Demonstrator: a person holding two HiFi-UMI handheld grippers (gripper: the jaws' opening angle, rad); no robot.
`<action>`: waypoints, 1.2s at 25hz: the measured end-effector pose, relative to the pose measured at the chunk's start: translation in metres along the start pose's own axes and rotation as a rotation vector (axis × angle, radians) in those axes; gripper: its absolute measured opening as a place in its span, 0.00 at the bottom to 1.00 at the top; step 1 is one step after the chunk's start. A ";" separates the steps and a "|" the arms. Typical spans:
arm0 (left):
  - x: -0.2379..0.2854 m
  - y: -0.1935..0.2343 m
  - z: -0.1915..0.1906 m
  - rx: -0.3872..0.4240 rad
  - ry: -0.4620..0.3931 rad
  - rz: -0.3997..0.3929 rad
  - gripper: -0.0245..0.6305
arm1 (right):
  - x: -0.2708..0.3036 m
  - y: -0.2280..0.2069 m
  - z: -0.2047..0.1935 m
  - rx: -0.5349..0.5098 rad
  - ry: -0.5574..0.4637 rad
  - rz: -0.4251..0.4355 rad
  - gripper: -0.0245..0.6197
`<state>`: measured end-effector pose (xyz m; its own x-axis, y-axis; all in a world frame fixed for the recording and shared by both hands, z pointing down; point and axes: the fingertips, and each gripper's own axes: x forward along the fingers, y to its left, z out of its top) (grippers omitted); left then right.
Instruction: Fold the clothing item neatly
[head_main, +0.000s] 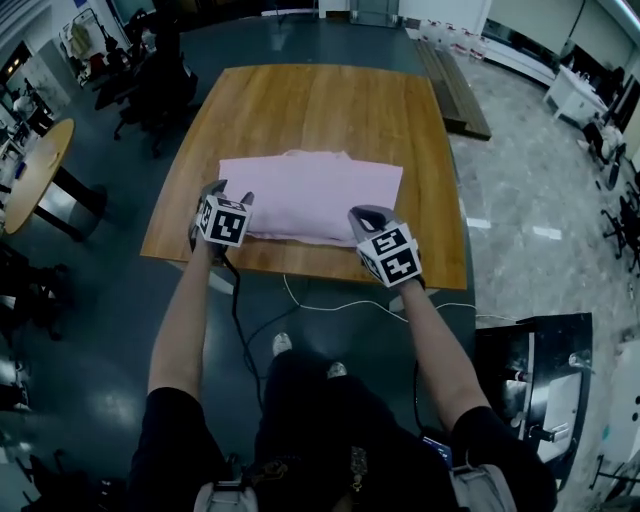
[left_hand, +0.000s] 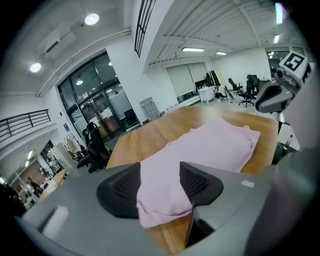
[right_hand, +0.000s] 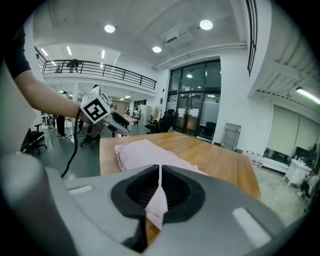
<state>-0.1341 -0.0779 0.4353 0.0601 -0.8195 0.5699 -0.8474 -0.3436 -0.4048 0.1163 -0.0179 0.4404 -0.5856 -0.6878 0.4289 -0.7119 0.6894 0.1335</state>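
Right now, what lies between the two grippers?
The near edge of the pink garment, lying on the wooden table, runs from the left gripper to the right gripper; the head view shows it.

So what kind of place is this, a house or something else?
Probably a big office or lab hall, not a house: rolling office chairs, tall glass doors, and an upper walkway with railings.
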 end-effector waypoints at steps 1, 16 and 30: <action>-0.008 -0.004 -0.003 -0.027 -0.015 -0.005 0.38 | -0.002 0.001 -0.002 0.013 -0.001 0.002 0.06; -0.152 -0.063 0.014 -0.211 -0.396 -0.319 0.05 | -0.046 0.117 0.078 0.177 -0.216 -0.035 0.04; -0.259 -0.093 0.023 -0.250 -0.536 -0.589 0.05 | -0.112 0.207 0.149 0.189 -0.372 -0.101 0.04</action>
<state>-0.0582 0.1557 0.3090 0.7196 -0.6664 0.1953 -0.6869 -0.7243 0.0595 -0.0234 0.1675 0.2869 -0.5843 -0.8089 0.0656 -0.8113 0.5842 -0.0230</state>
